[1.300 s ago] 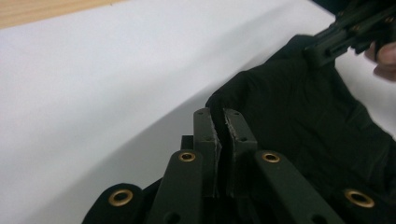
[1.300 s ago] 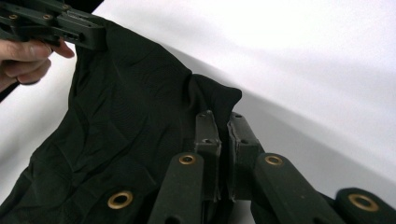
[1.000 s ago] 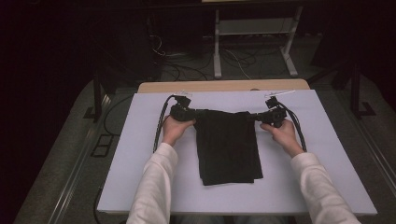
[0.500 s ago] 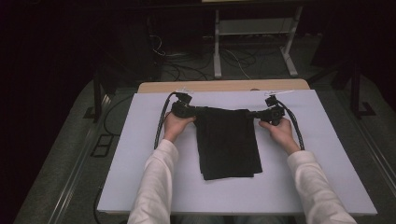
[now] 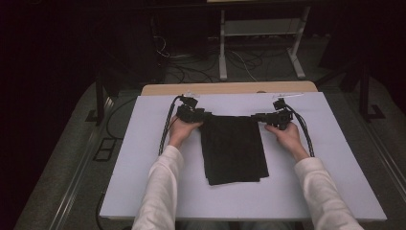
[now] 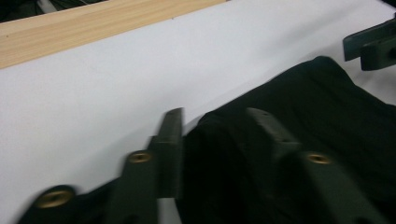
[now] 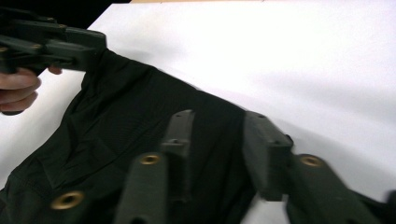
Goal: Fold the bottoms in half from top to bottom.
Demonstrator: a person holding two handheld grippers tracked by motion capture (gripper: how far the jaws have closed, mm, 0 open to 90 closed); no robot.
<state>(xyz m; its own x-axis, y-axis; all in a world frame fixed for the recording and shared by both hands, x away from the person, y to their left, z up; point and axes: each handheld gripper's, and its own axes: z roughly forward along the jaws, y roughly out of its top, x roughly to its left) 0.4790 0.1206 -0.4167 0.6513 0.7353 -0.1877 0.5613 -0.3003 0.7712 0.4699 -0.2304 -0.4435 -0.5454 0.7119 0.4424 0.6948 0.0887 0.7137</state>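
White board (image 5: 143,158) covers the desk from the person's edge almost to the far side, where a strip of pale wood (image 5: 230,88) shows beyond it. At its middle lies a black folded garment (image 5: 233,151), flat, a neat upright rectangle with its top edge between the two hands and its lower edge well short of the near rim. The fold looks finished or nearly so; what may remain is another fold or simply drawing the hands away. The left gripper (image 5: 200,115) sits at the cloth's top left corner and the right gripper (image 5: 261,116) at its top right. Both sets of fingers have just been opening: in the left gripper view the fingers (image 6: 170,135) stand parted, one on bare board and one over the cloth, pressing nothing; in the right gripper view the fingers (image 7: 180,133) are likewise released, the cloth's corner lying loose below them. Bare board lies wide on either side of the garment and in front of it, leaving ample room to slide or turn it.
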